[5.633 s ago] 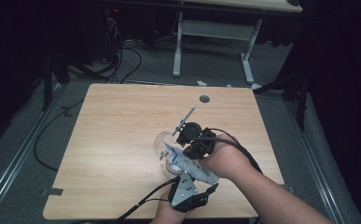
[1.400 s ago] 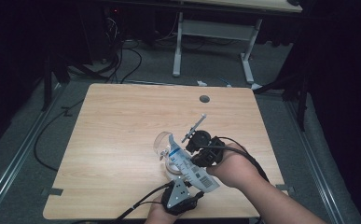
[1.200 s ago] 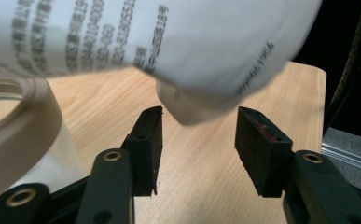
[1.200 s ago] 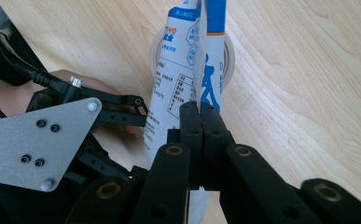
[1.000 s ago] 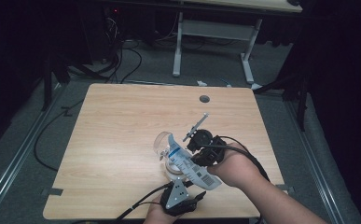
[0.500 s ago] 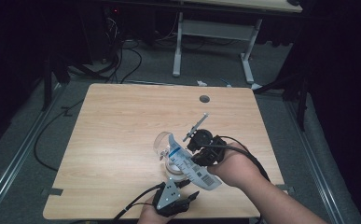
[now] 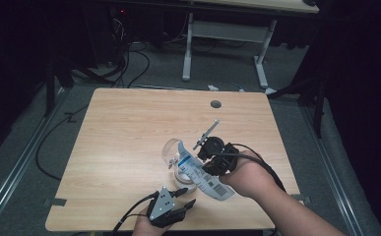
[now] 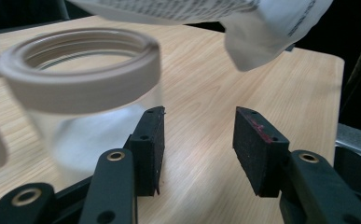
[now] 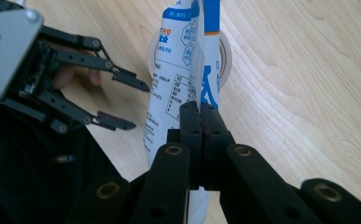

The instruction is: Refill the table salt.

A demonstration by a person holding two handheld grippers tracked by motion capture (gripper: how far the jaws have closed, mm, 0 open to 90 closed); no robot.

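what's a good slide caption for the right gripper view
Right gripper pinches a white-and-blue pouch above the jar.

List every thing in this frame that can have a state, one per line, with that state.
Left gripper: open, nothing between its jaws, which have just been closing a little.
Right gripper: shut on the pouch.
Pouch: white and blue printed, pinched flat, held tilted above the jar mouth.
Jar: clear, upright on the table, lid off, mouth open; contents cannot be told.
Table: wooden, bearing the jar.

Count on the desk [image 7: 129, 128]

One clear jar [image 7: 174, 156], one white-and-blue printed pouch [image 7: 200, 173], two handheld tools: left tool [image 7: 187, 200], right tool [image 7: 201, 153].
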